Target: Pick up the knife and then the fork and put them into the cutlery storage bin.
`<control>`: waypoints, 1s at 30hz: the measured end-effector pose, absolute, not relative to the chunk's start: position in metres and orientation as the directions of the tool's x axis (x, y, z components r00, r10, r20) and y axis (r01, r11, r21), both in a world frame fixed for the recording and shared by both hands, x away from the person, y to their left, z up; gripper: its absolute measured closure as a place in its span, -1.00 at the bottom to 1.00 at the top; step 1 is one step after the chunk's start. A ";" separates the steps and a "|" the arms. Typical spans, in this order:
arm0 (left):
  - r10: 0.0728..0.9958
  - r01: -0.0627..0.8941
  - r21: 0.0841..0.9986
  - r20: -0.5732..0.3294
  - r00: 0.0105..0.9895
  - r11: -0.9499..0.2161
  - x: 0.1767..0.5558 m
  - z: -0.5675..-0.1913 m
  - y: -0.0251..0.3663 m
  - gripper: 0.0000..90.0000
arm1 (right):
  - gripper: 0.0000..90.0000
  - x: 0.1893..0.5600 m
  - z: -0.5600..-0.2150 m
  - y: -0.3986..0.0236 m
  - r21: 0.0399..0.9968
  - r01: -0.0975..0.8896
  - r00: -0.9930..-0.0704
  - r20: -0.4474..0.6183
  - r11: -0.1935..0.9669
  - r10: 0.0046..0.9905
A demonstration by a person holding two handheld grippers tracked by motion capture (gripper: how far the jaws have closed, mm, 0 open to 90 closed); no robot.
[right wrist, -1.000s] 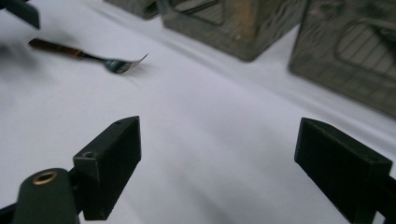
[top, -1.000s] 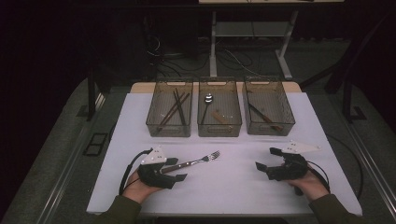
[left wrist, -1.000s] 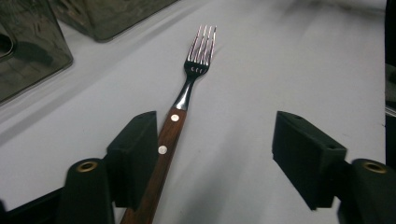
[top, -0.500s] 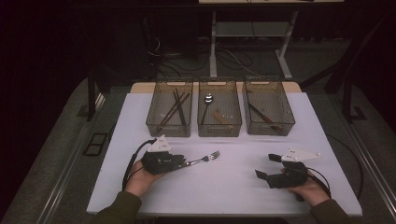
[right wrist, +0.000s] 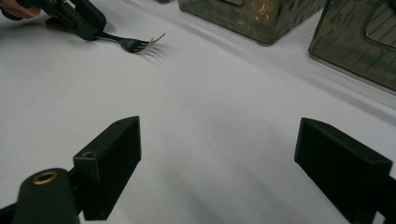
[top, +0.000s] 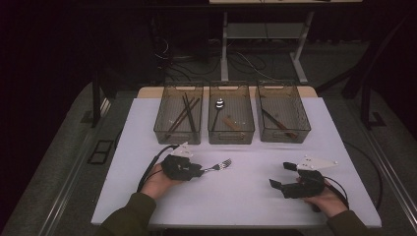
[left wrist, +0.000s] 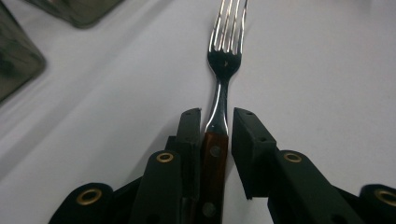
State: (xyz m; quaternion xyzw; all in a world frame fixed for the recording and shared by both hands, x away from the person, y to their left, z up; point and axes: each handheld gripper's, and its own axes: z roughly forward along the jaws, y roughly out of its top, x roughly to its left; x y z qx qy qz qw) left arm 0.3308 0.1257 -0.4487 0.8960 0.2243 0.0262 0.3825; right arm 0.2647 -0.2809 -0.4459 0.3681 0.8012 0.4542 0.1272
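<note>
A fork (top: 221, 164) with a brown wooden handle lies on the white table (top: 246, 196), left of centre, tines pointing right. My left gripper (top: 199, 170) is around its handle. In the left gripper view the fork (left wrist: 225, 60) runs straight out between the jaws of my left gripper (left wrist: 217, 114). These jaws have just been opening a little: one pad touches the handle, and a thin gap shows at the other. My right gripper (top: 279, 175) rests at the table's right, wide open, with nothing between its jaws (right wrist: 219, 135). In the right gripper view the fork (right wrist: 133, 43) is at the upper left.
Three clear bins stand in a row at the table's far side. The left bin (top: 177, 135) holds dark sticks, the middle bin (top: 231, 136) a spoon (top: 220, 103), and the right bin (top: 285, 133) a wooden-handled utensil. Cables trail from both grippers.
My left hand has moved away from the person and slightly right, further along the fork's handle. The fork's tines stay in about the same spot. The right hand has kept still.
</note>
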 end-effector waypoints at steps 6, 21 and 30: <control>0.415 0.349 0.696 -0.080 0.906 -0.627 0.328 -0.449 0.124 0.72 | -0.68 0.266 -0.447 -0.279 0.826 0.460 -0.708 0.120 0.325 0.696; 0.464 0.379 0.705 -0.080 0.882 -0.600 0.323 -0.438 0.124 0.72 | -0.68 0.273 -0.441 -0.274 0.791 0.555 -0.681 0.253 0.259 0.688; 0.452 0.369 0.740 -0.098 0.887 -0.563 0.307 -0.423 0.107 0.72 | -0.68 0.276 -0.426 -0.262 0.776 0.584 -0.702 0.337 0.236 0.627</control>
